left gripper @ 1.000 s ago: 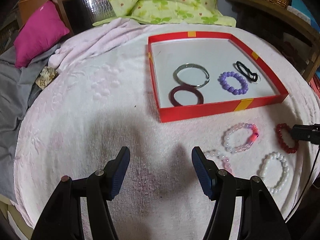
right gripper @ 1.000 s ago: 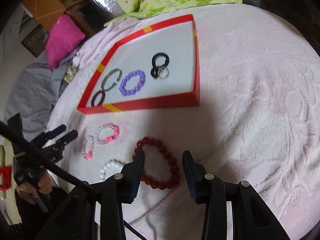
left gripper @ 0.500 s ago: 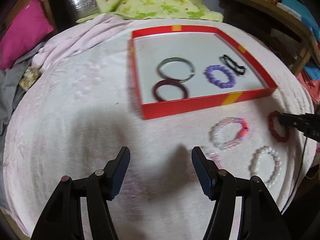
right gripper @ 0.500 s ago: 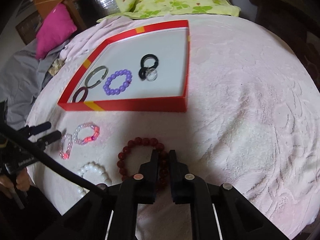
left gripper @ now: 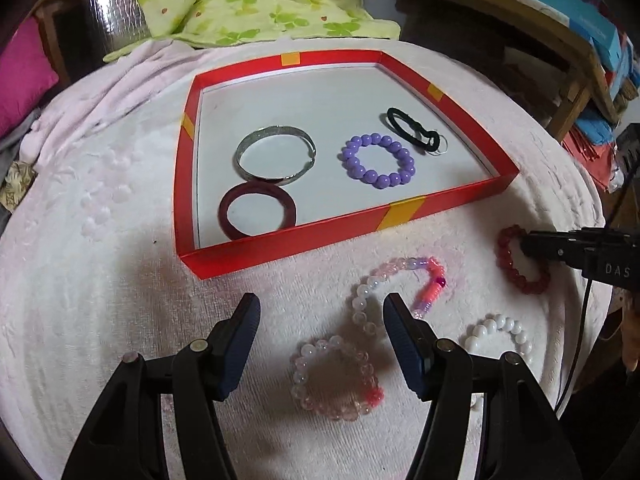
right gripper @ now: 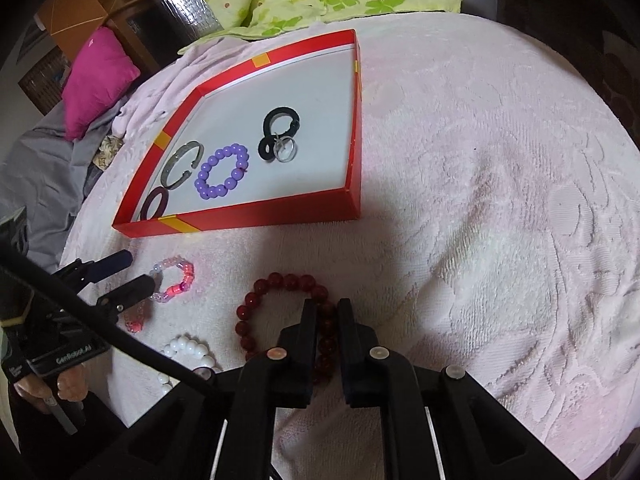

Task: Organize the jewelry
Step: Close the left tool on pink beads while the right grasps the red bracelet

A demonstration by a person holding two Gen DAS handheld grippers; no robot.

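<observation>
Now the right gripper (right gripper: 326, 312) has pinched the near side of the dark red bead bracelet (right gripper: 256, 300) lying on the pink towel (right gripper: 500, 200); next, lift it into the red tray (right gripper: 256, 216) ahead. The left gripper (left gripper: 320, 320) hovers with jaws apart above the clear pink bracelet (left gripper: 336, 376).

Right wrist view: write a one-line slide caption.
Right tool shut on the dark red beaded bracelet lying on the pink towel, near the red cardboard tray.
</observation>
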